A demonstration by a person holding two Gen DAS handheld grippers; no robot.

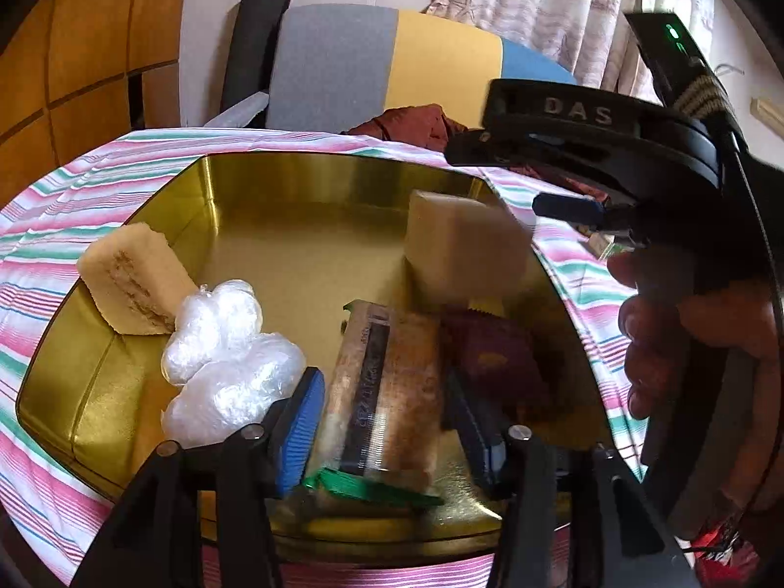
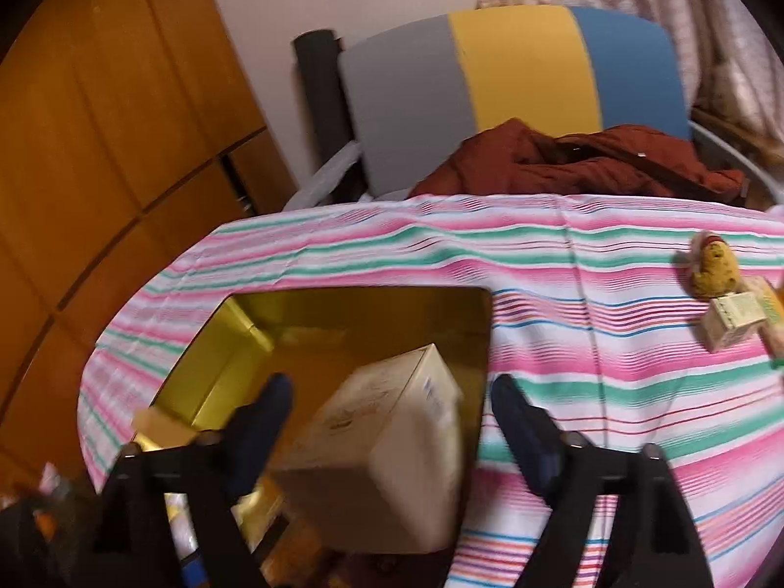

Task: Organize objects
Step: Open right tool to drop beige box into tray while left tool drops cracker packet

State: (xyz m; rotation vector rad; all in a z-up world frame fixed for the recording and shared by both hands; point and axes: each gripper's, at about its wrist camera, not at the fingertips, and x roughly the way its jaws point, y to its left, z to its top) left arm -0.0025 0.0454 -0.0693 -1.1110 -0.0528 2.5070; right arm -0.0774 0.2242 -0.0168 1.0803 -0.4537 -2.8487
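Cream box between (apparently parted) right claw

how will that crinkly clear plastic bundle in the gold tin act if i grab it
The plastic bundle looks like wadded film, so probably very light and squashy. Its glossy surface may slip, and it could spring back once released.

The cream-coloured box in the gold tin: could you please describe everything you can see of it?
The cream-coloured box is a plain rectangular carton, apparently cardboard, with faint, motion-blurred print on its faces. It sits tilted, not flat, at the right side of the gold tin, its lower part inside and close to the right wall. The right gripper is open around it, fingers apart on either side with visible gaps. Whether it rests on the tin floor or is dropping cannot be told.
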